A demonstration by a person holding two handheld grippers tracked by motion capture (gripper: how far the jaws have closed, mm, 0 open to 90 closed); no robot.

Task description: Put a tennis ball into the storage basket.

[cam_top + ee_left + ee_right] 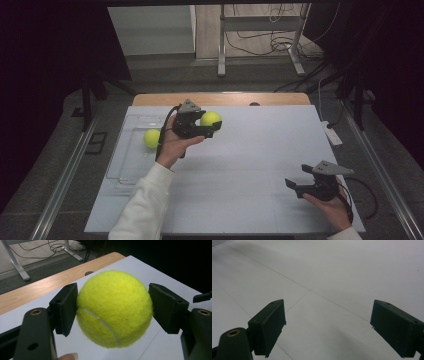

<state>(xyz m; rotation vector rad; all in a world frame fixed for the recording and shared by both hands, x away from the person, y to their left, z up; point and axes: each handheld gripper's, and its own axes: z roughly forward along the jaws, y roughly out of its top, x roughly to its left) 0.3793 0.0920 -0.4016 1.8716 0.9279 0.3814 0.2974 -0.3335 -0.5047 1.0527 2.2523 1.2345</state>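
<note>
1. The left hand-held gripper (212, 126) is raised over the far left part of the white surface (250, 165) in the high view, gripped by the person's left hand (172, 146), with the white sleeve (142, 207) coming in from the bottom edge; its grey three-cornered plate sits on top.
2. It is clenched on a yellow tennis ball (114, 308); in the left gripper view the ball sits squarely between the two black jaws, the left pad (65, 308) pressed against its felt and the right pad (166, 307) at its other side; the white seam curves across the ball's lower half.
3. In the high view that held ball (210, 118) sits at the front end of the left hand-held gripper, on the side away from the tray, clear of the surface.
4. A second tennis ball (151, 137) lies in a clear plastic tray (125, 170) at the left edge of the surface, just beside the left hand and behind the gripper's body.
5. The right hand-held gripper (295, 186) rests low at the near right corner of the surface in the right hand (334, 207), well apart from both balls; in the right gripper view (327, 327) its jaws stand wide and released, with bare white surface between them.
6. Beyond the white surface a strip of wooden tabletop (220, 98) shows at the far edge.
</note>
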